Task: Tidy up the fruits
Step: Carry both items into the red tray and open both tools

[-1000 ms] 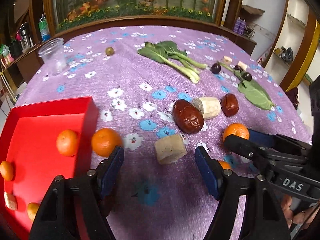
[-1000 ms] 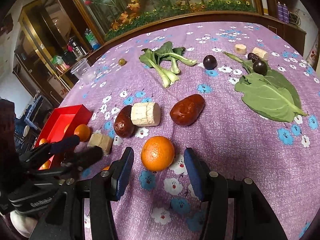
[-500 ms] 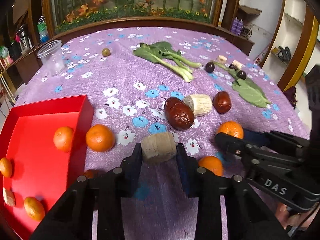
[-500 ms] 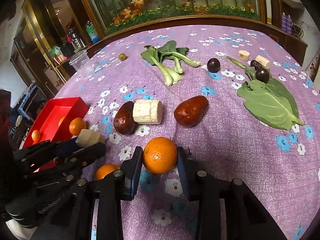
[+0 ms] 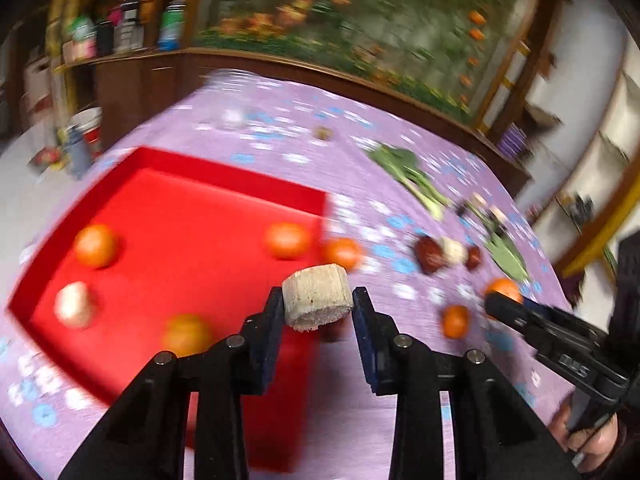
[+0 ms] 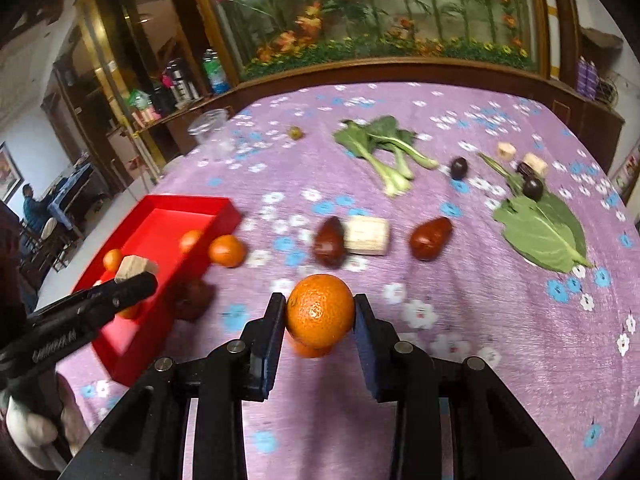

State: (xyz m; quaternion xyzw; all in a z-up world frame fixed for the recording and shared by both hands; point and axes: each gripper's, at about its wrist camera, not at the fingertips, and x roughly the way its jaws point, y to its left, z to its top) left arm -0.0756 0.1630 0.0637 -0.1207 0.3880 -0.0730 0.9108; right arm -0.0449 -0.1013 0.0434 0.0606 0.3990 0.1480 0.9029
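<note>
My left gripper point(image 5: 318, 304) is shut on a pale beige cylinder piece point(image 5: 317, 295) and holds it lifted over the near right corner of the red tray point(image 5: 224, 184). The tray holds three oranges point(image 5: 95, 245) and a pale piece point(image 5: 73, 305). My right gripper point(image 6: 320, 314) is shut on an orange point(image 6: 320, 311) and holds it above the purple cloth; a second orange point(image 6: 308, 350) lies just under it. In the right wrist view the left gripper point(image 6: 136, 276) with its pale piece point(image 6: 134, 267) hangs over the tray point(image 6: 164, 224).
On the flowered purple cloth point(image 6: 500, 320) lie an orange point(image 6: 226, 251) beside the tray, two dark red fruits point(image 6: 329, 241) point(image 6: 430, 238) flanking a pale cylinder point(image 6: 367, 235), bok choy point(image 6: 384, 152), a big green leaf point(image 6: 544, 232), dark plums point(image 6: 458, 168) and a plastic cup point(image 6: 210, 128).
Both grippers have lifted their loads off the cloth. The left one has swung left with the pale piece to above the tray. The right one holds the orange higher.
</note>
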